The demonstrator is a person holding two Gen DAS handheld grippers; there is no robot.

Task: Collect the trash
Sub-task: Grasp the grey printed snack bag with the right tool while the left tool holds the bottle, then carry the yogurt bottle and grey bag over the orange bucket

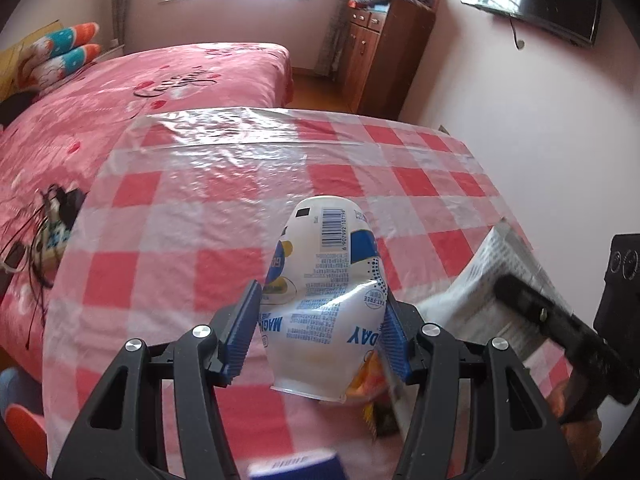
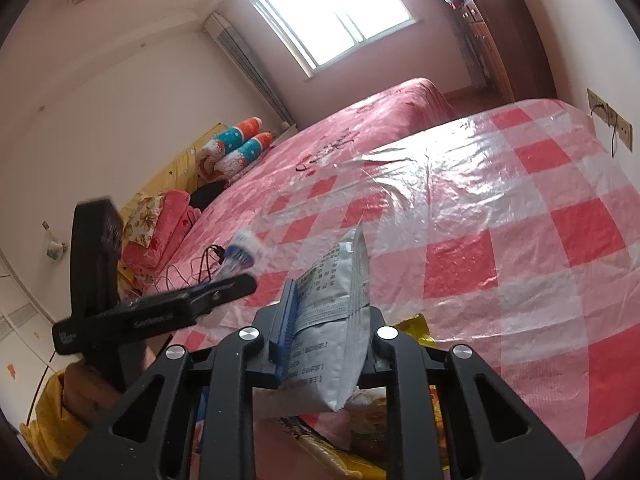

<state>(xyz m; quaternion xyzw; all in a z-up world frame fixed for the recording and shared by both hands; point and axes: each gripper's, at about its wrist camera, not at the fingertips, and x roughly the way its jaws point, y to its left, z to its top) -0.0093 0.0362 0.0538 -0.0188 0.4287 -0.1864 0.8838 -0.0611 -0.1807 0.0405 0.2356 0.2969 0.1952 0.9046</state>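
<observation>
left gripper (image 1: pixel 320 332) sits nearest the lens, blue ribbed pads pinching a crumpled white plastic yogurt cup (image 1: pixel 326 300) with blue print and a barcode, base pointing away, rim toward the camera. cup is lifted off the red-and-white checked plastic tablecloth (image 1: pixel 192 216). right gripper (image 2: pixel 320 320) is pressed together on a flat grey-white printed foil pouch (image 2: pixel 332 300), held edge-up over the same cloth; no earlier frame to compare. yellow snack wrappers (image 2: pixel 412 326) lie under the pouch, just beside it. pink bed (image 1: pixel 132 96) sits behind the table.

both pieces look secured, so next is likely carry-off. no bin in view. keep squeeze steady: cup wall is already dented and could pop out; pouch is thin and may slide. avoid snagging the loose cloth.
</observation>
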